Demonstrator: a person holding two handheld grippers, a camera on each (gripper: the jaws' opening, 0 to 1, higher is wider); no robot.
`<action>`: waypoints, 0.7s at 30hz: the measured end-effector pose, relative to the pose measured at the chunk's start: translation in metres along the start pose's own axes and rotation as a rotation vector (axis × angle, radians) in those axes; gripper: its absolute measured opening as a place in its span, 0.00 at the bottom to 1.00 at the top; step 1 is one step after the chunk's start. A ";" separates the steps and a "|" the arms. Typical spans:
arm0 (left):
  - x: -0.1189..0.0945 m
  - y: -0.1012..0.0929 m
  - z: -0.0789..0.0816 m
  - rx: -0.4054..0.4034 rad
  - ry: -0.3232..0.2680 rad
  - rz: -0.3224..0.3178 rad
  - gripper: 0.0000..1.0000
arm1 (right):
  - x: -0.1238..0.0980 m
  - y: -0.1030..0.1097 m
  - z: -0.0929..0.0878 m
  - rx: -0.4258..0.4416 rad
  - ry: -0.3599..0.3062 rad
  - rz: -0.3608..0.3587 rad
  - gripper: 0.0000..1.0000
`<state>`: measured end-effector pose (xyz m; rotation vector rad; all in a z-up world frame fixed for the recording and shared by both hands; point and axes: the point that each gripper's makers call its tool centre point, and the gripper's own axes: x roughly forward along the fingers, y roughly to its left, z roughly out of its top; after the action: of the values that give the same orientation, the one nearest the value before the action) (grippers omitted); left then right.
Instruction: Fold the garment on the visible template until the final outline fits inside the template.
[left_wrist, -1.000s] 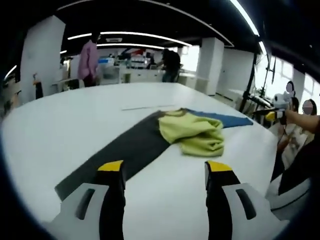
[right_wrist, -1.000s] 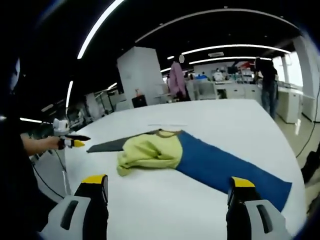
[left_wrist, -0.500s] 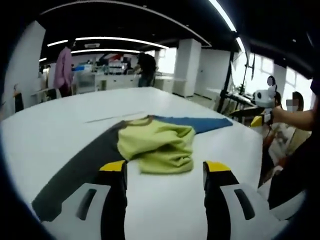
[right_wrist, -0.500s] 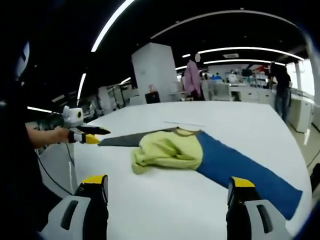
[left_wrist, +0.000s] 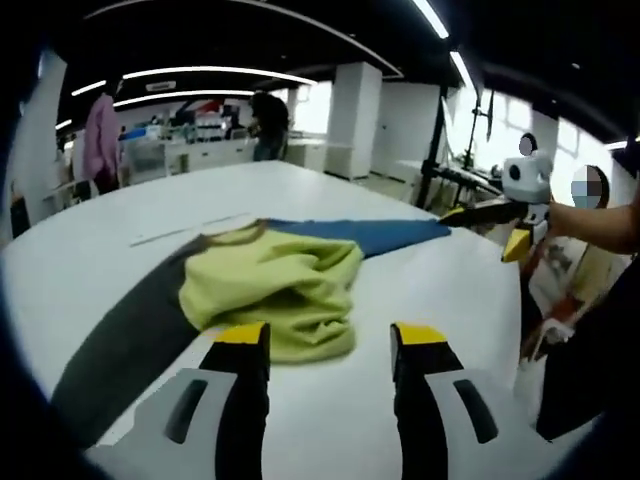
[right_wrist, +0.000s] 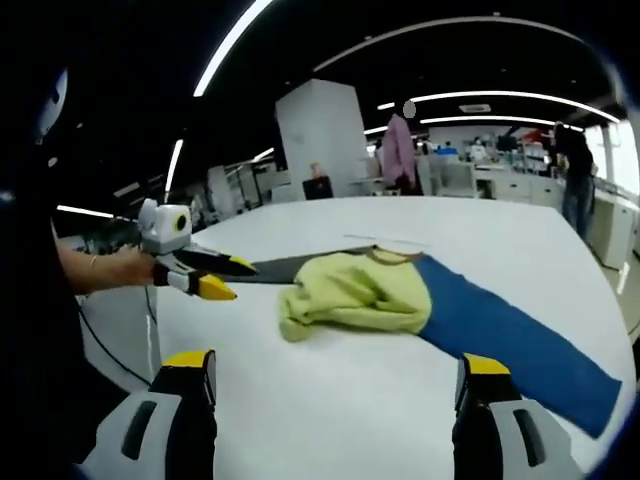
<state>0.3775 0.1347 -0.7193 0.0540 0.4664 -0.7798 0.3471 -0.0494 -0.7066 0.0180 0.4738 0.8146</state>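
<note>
A crumpled yellow-green garment (left_wrist: 272, 287) lies on a flat template, grey (left_wrist: 118, 340) on one side and blue (left_wrist: 378, 234) on the other, on a white table (left_wrist: 450, 300). My left gripper (left_wrist: 330, 338) is open, its yellow-tipped jaws just short of the garment's near edge. From the right, the right gripper (left_wrist: 480, 226) comes in above the blue end. In the right gripper view the garment (right_wrist: 360, 292) covers the join of grey (right_wrist: 290, 265) and blue (right_wrist: 510, 335). My right gripper (right_wrist: 337, 365) stands open over bare table. The left gripper (right_wrist: 234, 279), held in a hand, hovers by the grey strip.
A thin pale strip (left_wrist: 185, 228) lies on the table beyond the garment. People stand at benches (left_wrist: 200, 150) far behind. The person's arm (right_wrist: 95, 270) reaches in from the left, and cables hang off the table's edge (right_wrist: 150, 330).
My left gripper has come closer to the garment, which now looms larger just beyond its jaws. In the right gripper view the left gripper has moved in toward the garment.
</note>
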 end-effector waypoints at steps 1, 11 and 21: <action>0.002 -0.001 -0.001 0.003 0.001 -0.001 0.43 | 0.001 0.001 0.000 -0.001 0.000 0.001 0.99; 0.025 -0.012 -0.020 0.098 0.094 0.009 0.34 | 0.010 0.007 -0.006 -0.002 0.011 0.009 0.99; 0.050 -0.017 -0.030 0.168 0.137 0.012 0.28 | 0.016 0.009 -0.011 -0.004 0.024 -0.008 0.99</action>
<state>0.3846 0.0957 -0.7656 0.2676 0.5293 -0.8051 0.3456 -0.0341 -0.7206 0.0026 0.4942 0.8089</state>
